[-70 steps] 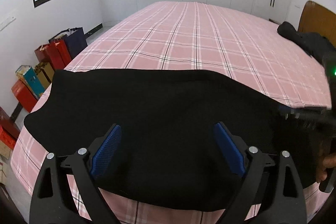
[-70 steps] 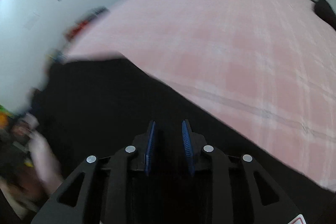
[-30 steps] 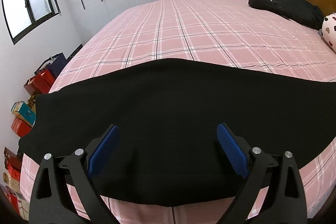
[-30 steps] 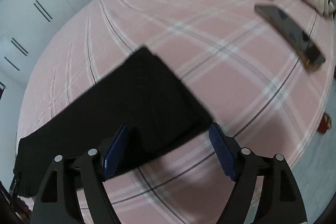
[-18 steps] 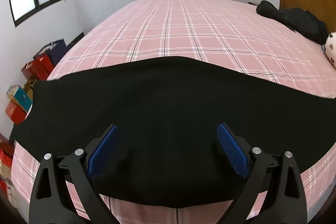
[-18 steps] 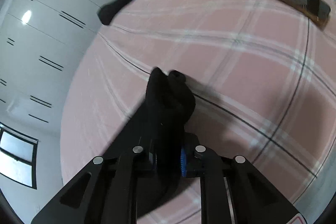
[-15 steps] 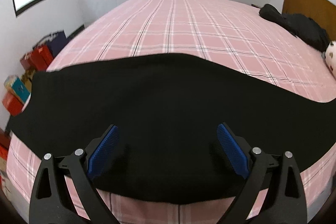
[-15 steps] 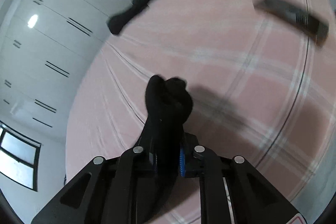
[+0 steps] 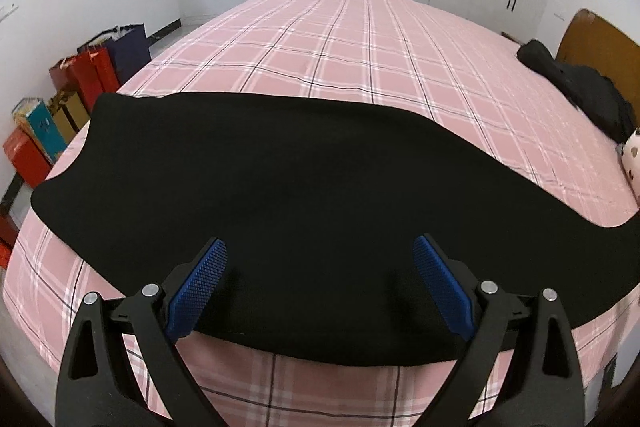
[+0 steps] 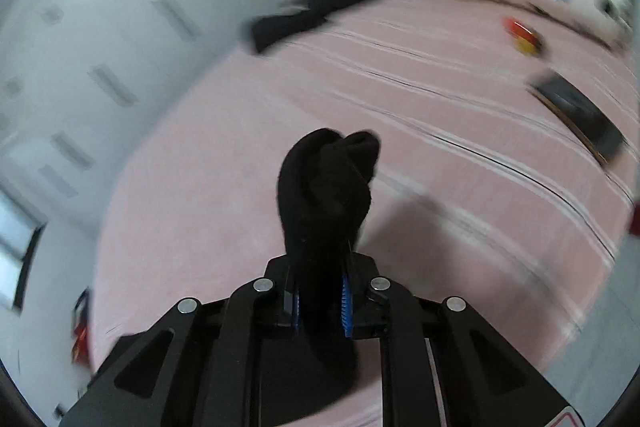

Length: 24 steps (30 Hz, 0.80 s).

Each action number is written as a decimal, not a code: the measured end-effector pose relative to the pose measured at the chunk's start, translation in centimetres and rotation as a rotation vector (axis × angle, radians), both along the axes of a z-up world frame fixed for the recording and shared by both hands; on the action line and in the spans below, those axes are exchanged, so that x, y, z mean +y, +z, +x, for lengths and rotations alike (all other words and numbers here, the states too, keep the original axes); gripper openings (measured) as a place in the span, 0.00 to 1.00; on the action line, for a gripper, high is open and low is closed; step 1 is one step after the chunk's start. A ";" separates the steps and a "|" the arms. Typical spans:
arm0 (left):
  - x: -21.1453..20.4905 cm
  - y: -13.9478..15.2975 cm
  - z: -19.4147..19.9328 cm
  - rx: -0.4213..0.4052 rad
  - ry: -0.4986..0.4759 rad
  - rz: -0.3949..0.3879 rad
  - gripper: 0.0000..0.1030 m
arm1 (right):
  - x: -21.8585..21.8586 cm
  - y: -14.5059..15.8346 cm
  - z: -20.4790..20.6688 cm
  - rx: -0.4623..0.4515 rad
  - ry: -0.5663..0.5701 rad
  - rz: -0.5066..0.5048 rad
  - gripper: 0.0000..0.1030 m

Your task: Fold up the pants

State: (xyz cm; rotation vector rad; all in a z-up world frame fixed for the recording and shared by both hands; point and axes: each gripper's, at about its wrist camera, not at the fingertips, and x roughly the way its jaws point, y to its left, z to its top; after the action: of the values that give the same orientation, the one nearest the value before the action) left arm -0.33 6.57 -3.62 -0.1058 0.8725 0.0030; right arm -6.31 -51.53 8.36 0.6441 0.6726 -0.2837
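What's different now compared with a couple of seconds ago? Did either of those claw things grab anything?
Yes. The right gripper, whose jaws stood open over one end of the black pants a second ago, has shut on that end and lifted it off the pink plaid bed. The left gripper stayed open above the pants, which otherwise lie spread flat as before.
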 end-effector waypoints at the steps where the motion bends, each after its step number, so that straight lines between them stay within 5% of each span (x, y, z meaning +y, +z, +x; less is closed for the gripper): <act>1: 0.2 0.1 0.0 -0.003 0.005 -0.004 0.90 | 1.7 1.3 0.5 -0.026 0.048 -0.003 0.13; 6: 1.1 0.8 -0.6 -0.045 0.017 -0.008 0.90 | 13.1 5.6 3.8 -0.109 0.297 -0.048 0.13; 10: 2.0 1.4 -1.0 -0.076 0.024 -0.003 0.90 | 21.6 5.6 6.2 -0.118 0.473 -0.073 0.13; 14: 3.6 1.6 -0.9 -0.088 0.048 -0.012 0.90 | 29.6 1.9 8.4 -0.035 0.618 -0.096 0.13; 19: 5.8 1.5 -0.8 -0.085 0.093 -0.056 0.90 | 37.7 -6.4 10.0 0.149 0.744 -0.159 0.16; 24: 7.1 1.3 -0.5 -0.081 0.117 -0.078 0.90 | 41.4 -12.0 10.4 0.302 0.816 -0.208 0.28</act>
State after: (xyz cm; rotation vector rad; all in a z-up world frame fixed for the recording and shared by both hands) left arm -0.85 13.71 -2.32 -0.2282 0.7845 0.0742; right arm 4.11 -10.14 -3.64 0.0907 1.1205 0.3136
